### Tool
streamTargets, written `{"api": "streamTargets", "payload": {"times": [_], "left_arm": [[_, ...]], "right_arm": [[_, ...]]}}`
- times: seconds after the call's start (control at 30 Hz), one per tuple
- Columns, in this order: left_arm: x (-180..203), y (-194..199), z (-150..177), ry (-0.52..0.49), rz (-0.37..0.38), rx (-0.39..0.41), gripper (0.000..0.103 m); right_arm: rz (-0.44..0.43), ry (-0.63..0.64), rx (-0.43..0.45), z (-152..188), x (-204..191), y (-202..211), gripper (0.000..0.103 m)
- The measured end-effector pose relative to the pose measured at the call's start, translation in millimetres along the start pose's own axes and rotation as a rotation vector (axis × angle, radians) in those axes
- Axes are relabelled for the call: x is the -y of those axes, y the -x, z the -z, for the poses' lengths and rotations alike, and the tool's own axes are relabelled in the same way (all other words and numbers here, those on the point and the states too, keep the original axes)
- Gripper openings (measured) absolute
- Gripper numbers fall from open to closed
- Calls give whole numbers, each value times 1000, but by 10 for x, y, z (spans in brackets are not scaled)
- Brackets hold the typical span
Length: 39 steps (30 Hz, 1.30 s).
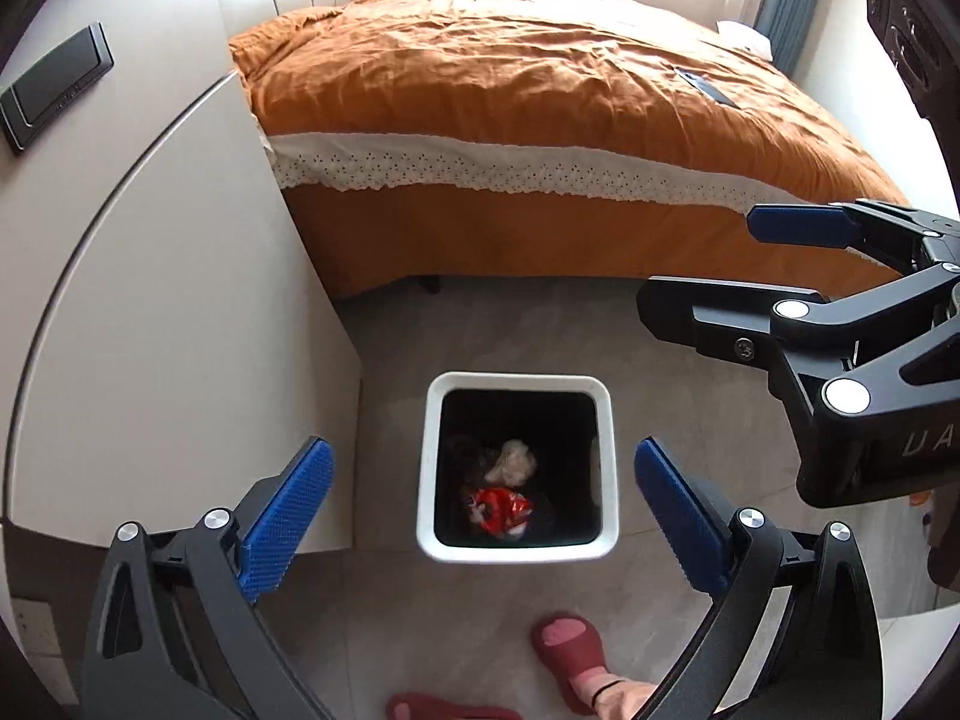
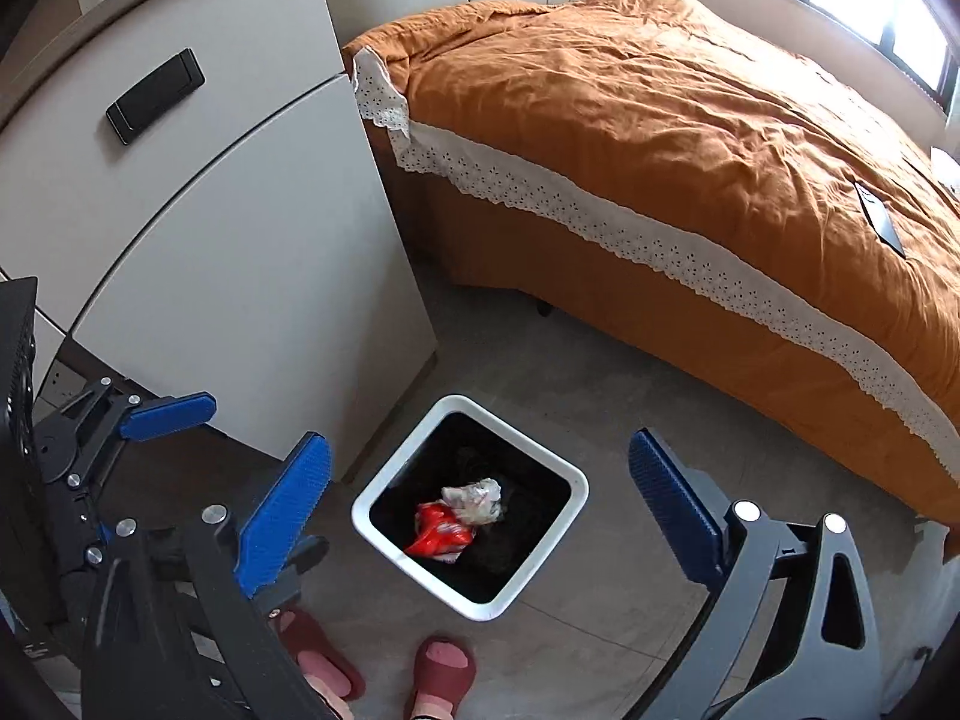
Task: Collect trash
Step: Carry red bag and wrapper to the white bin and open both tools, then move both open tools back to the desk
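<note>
both the left hand-held gripper [image 1: 483, 504] and the right hand-held gripper [image 2: 480, 501] have their blue pads spread wide apart, with nothing between them, above the white bin [image 1: 429, 468] on the grey floor [image 1: 528, 324]. a red wrapper [image 1: 501, 507] and a crumpled white tissue [image 1: 513, 459] lie at the bin's dark bottom. the bin stands between a white cabinet [image 1: 180, 312] and the orange-covered bed [image 1: 510, 78], near the person's red slippers [image 2: 441, 669].

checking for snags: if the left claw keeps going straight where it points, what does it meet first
Probably the bin: its open mouth sits between the open left claw fingers, nothing in between. Depth is unclear.
</note>
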<state>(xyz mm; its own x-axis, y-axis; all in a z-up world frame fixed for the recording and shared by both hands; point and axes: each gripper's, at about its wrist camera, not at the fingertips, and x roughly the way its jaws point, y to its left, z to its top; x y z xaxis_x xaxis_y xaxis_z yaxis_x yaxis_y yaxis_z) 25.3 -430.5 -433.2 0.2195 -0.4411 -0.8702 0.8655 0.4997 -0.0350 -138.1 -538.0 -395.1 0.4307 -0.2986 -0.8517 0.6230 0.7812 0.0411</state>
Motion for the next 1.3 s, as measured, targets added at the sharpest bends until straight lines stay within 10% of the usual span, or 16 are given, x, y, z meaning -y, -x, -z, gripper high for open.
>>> {"api": "streamTargets", "payload": {"times": [0.67,1.3], "left_arm": [[-189,1679,-560,112,-80,186,98],[-1006,3378,-376,308,-347,366,98]], "right_arm": [[-62,82,221,-811,-561,1381,99],[-248,298,436,-1412,-1857,2407,99]]}}
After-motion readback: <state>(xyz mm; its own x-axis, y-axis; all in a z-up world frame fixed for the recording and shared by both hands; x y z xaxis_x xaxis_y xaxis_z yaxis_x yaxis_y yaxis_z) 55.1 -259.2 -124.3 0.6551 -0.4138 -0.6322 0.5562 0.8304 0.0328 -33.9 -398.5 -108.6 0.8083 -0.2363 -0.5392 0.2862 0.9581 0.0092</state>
